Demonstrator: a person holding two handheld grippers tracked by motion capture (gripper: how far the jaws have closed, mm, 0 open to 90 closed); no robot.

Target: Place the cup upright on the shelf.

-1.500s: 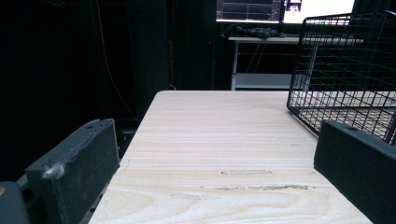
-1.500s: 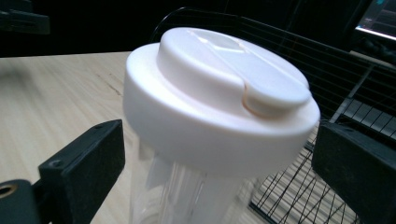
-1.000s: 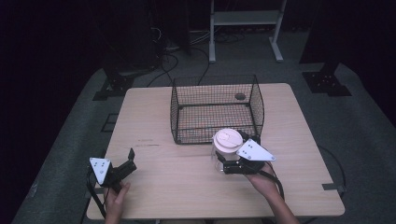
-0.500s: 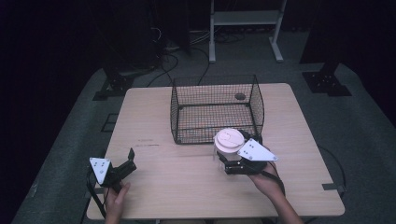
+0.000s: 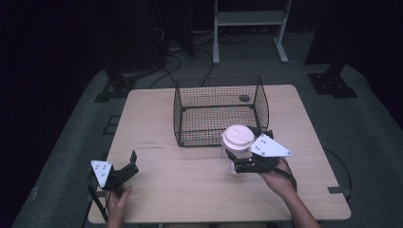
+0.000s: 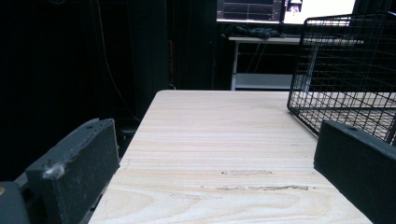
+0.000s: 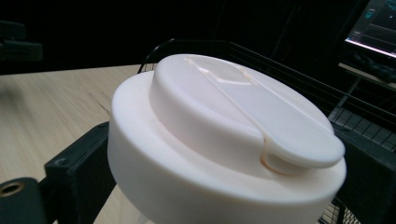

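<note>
The right hand-held gripper (image 5: 234, 161) is closed on a clear cup with a white lid (image 5: 238, 137), one black jaw on each side of the cup below the lid rim. The cup stands upright, held just in front of the wire basket (image 5: 219, 110), near its front right corner; whether its base touches the surface (image 5: 190, 185) cannot be told. In the right gripper view the lid (image 7: 224, 135) sits between the jaws, with the basket rim directly behind it.

The left hand-held gripper (image 5: 131, 161) sits at the front left corner of the surface, jaws spread wide with nothing between them. It is well apart from the cup. In the left gripper view bare wood lies between the jaws, and the basket (image 6: 348, 70) stands ahead to the right.
</note>
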